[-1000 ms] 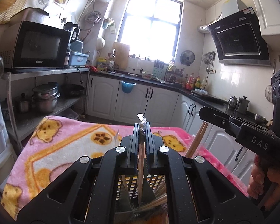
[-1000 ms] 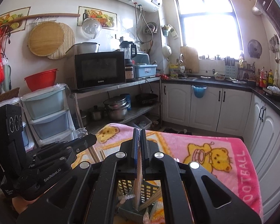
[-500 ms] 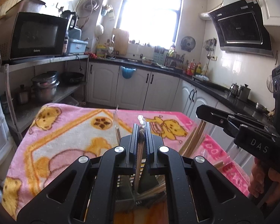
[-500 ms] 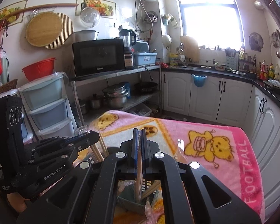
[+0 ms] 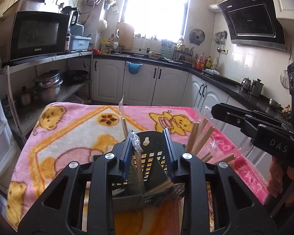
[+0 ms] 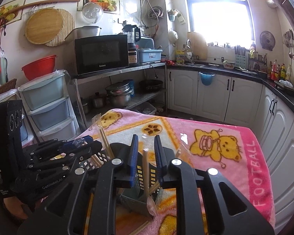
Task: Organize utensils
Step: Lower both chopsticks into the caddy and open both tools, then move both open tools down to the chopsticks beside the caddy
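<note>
A dark slotted utensil holder (image 5: 149, 156) stands on the pink bear blanket (image 5: 72, 133). My left gripper (image 5: 148, 138) hangs over it and its jaws are opening. A plastic-wrapped pair of chopsticks (image 5: 137, 156) leans by the left pad, unpressed, with its lower end in the holder. Several wooden chopsticks (image 5: 200, 137) stand at the holder's right side. My right gripper (image 6: 146, 144) is also opening above the holder (image 6: 140, 173). A bare chopstick (image 6: 146, 168) stands free between its pads. Each gripper shows in the other's view: the right gripper (image 5: 217, 110) and the left gripper (image 6: 84, 144).
The blanket (image 6: 215, 137) ends near white cabinets (image 6: 280, 133) on the right. A steel shelf with a microwave (image 6: 102, 53) and pots, plus plastic drawers (image 6: 47, 105), stand to the left. A loose chopstick (image 6: 141, 227) lies by the holder. A hand (image 5: 275, 176) grips the right tool.
Both grippers were shut on chopsticks; now their jaws have parted and the chopsticks stand loose in the holder. Both views have tipped slightly downward.
</note>
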Demonstrator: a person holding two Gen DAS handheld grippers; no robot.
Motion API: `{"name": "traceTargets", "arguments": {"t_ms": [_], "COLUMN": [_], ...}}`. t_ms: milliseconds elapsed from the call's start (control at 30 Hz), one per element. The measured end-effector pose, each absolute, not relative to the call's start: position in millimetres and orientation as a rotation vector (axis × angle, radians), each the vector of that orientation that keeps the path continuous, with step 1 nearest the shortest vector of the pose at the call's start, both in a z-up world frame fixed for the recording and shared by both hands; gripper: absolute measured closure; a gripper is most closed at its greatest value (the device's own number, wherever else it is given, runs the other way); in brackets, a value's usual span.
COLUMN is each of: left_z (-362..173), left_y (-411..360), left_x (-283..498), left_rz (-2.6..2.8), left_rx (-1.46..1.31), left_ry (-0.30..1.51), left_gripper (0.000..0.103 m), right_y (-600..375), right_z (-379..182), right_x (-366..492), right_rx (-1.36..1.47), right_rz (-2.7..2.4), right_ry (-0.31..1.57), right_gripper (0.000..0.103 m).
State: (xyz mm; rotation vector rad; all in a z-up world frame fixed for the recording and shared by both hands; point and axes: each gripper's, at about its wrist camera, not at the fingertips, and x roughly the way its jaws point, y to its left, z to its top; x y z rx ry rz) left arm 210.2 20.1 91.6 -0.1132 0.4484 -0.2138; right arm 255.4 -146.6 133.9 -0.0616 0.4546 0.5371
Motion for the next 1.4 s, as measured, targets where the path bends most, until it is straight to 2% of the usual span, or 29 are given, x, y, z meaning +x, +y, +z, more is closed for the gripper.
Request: {"name": "traceTargets", "arguments": {"t_ms": [300,400,533,767,867,1400], "left_z": [97,100,104,108,109,81], "left_y": [22,23,21,21,21,17], "left_x": [196,190,181,162,151,113], "left_rz": [-0.212,-0.212,-0.207,-0.207,-0.207,-0.218], "left_rx": [-0.121,-0.125,-0.12,-0.125,-0.128,-0.14], "left_ry": [0.433,0.423,0.412,0.393,0.382,0.42], "left_gripper": [0.062,0.053,0.037,0.014,0.011,0.011], "right_y": [-161,-165,-170,-180,-186,-200], "right_z": [140,141,142,140,137,111], "right_x": [241,235,226,210,203,172], "right_rx": [-0.056,-0.057,-0.068,-0.074,-0.072,-0.063], "right_rz": [0.532,0.532,0.528,0.521,0.516,0.51], "right_ry": [0.437,0.43,0.415,0.405,0.406,0.458], "right_gripper": [0.078,0.075,0.067,0.062,0.062,0.059]}}
